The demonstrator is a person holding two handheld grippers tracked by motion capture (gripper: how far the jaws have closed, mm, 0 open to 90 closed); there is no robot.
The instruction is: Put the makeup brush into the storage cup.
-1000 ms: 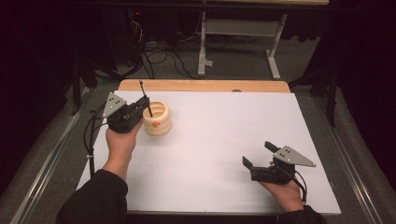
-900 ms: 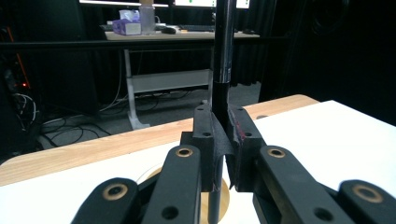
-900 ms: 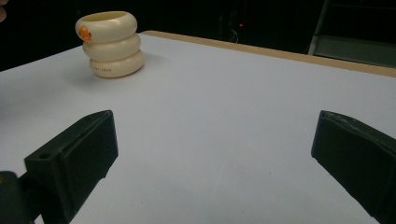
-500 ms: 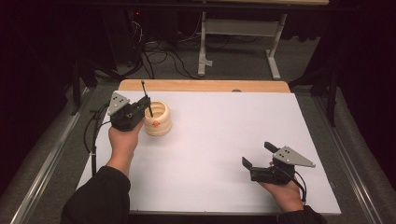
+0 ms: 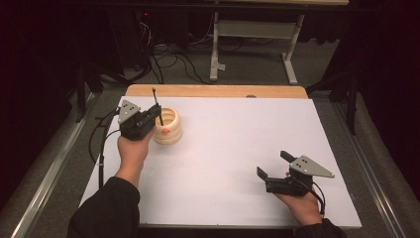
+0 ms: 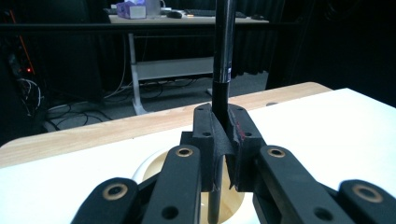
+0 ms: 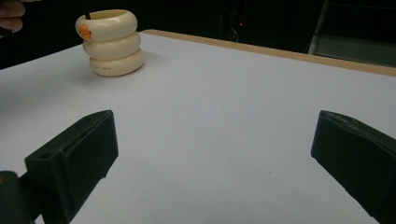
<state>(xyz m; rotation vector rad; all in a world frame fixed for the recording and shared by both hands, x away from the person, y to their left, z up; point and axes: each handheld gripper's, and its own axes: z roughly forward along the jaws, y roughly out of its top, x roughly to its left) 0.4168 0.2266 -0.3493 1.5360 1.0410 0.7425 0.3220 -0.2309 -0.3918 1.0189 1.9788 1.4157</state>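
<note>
Since a second ago the left gripper point(image 5: 147, 118) is sitting a touch nearer the far edge of the table, and little else is changing; the right hand is keeping its place. In the high view that gripper is clamping a thin black pen point(image 5: 157, 105) that is standing nearly upright, its lower end dipping into the cream ringed holder point(image 5: 168, 126) at the far left of the white table point(image 5: 237, 148) (a hold that suits lowering it straight in). The right gripper point(image 5: 272, 166) is resting near the table's front right, well apart from the holder, seemingly waiting. In the left gripper view the jaws are pressing together on the pen point(image 6: 223, 56), whose shaft is rising above them while the holder's mouth point(image 6: 149, 170) is lying just below. In the right gripper view the jaws are standing wide apart on nothing, and the holder point(image 7: 112, 42) is showing far off with the pen point(image 7: 87, 8) poking from it.
</note>
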